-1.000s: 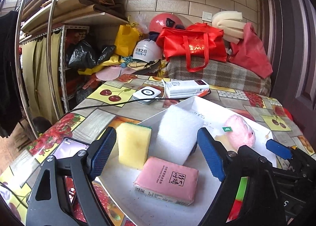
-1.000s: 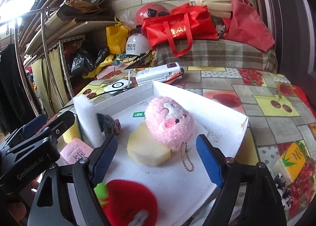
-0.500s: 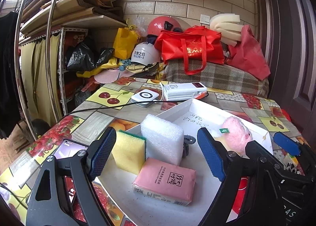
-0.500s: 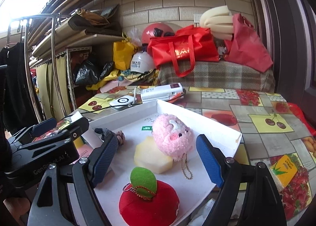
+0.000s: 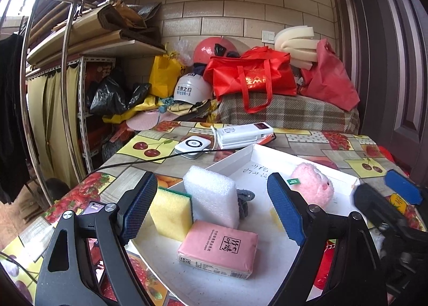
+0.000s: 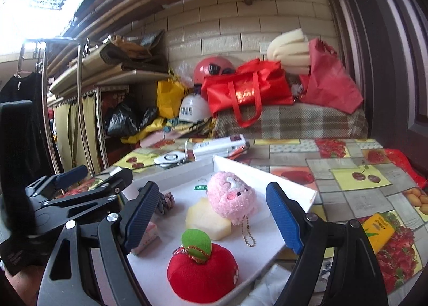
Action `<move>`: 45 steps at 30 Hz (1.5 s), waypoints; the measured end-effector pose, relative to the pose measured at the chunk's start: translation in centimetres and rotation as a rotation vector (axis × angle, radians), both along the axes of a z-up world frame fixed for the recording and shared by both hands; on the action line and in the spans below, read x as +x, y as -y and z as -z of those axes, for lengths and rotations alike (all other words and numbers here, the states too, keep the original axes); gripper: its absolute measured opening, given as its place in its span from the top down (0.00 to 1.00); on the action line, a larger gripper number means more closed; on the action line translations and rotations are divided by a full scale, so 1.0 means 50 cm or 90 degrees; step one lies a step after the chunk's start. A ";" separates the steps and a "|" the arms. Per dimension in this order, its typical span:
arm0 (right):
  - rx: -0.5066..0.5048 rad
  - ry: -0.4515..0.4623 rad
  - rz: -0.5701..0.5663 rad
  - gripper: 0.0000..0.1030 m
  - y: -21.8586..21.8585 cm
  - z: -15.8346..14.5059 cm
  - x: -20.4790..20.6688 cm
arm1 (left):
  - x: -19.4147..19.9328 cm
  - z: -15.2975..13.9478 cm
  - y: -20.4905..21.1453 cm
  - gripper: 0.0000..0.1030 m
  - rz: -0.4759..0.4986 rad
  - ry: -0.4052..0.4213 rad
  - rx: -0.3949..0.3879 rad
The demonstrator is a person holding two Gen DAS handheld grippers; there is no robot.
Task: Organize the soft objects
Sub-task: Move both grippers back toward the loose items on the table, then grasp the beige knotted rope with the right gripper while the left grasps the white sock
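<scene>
- Soft things lie in a white tray (image 5: pixel 267 153) on the tabletop (image 6: pixel 355 172).
- Left claw (image 5: pixel 214 209): jaws wide apart, gripping nothing, hovering above the tray's near end.
- Between its jaws: a pink tissue pack (image 5: pixel 218 248) flat in front; behind it a yellow sponge (image 5: pixel 171 213) and a white foam block (image 5: pixel 212 199), both upright and touching.
- Right claw (image 6: pixel 214 212): also spread open and empty.
- Ahead of it: a red plush apple (image 6: pixel 202 274), then a pale foam piece (image 6: pixel 207 220) with a pink plush toy (image 6: pixel 231 199) leaning on it.
</scene>
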State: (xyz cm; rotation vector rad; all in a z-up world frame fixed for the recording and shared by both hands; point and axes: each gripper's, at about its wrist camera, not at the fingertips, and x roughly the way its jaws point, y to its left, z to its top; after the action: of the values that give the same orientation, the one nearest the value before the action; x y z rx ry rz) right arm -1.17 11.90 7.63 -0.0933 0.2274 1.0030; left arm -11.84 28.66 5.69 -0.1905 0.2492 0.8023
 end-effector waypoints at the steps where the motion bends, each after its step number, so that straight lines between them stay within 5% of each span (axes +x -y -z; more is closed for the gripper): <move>1: 0.005 0.008 0.001 0.20 0.013 -0.002 -0.004 | -0.002 0.000 0.001 0.17 0.001 0.002 0.000; 5: 0.017 0.028 0.029 0.20 0.083 -0.011 0.010 | -0.008 0.001 0.000 0.17 0.013 0.007 -0.011; 14: -0.033 -0.054 0.153 0.20 0.253 -0.005 0.123 | 0.008 -0.003 0.049 0.17 0.120 0.001 -0.003; 20: -0.131 -0.132 0.015 0.20 0.255 0.020 0.127 | 0.030 -0.009 0.103 0.17 0.190 -0.020 0.020; 27: -0.344 -0.121 -0.107 0.22 0.133 0.083 0.068 | 0.035 -0.013 0.111 0.17 0.204 -0.016 0.014; 29: -0.372 -0.135 -0.121 0.36 0.112 0.098 0.068 | 0.038 -0.014 0.119 0.17 0.210 -0.019 0.021; 30: -0.380 -0.142 -0.129 0.51 0.110 0.104 0.069 | 0.037 -0.014 0.122 0.17 0.214 -0.020 0.025; 33: -0.373 -0.155 -0.140 0.63 0.131 0.106 0.077 | 0.039 -0.013 0.137 0.17 0.235 -0.025 0.031; 37: -0.351 -0.180 -0.115 0.63 0.190 0.099 0.092 | 0.046 -0.012 0.168 0.17 0.288 -0.040 0.034; 42: -0.261 -0.279 -0.037 0.63 0.286 0.093 0.178 | 0.095 0.003 0.253 0.17 0.453 -0.124 0.003; 45: -0.208 -0.347 -0.019 0.63 0.316 0.097 0.215 | 0.131 0.015 0.308 0.17 0.482 -0.184 -0.002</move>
State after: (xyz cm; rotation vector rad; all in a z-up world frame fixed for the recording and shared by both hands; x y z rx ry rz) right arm 9.58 -3.93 2.75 -0.1191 0.8911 0.9984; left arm -5.29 13.26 4.94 0.0262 0.5538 0.0717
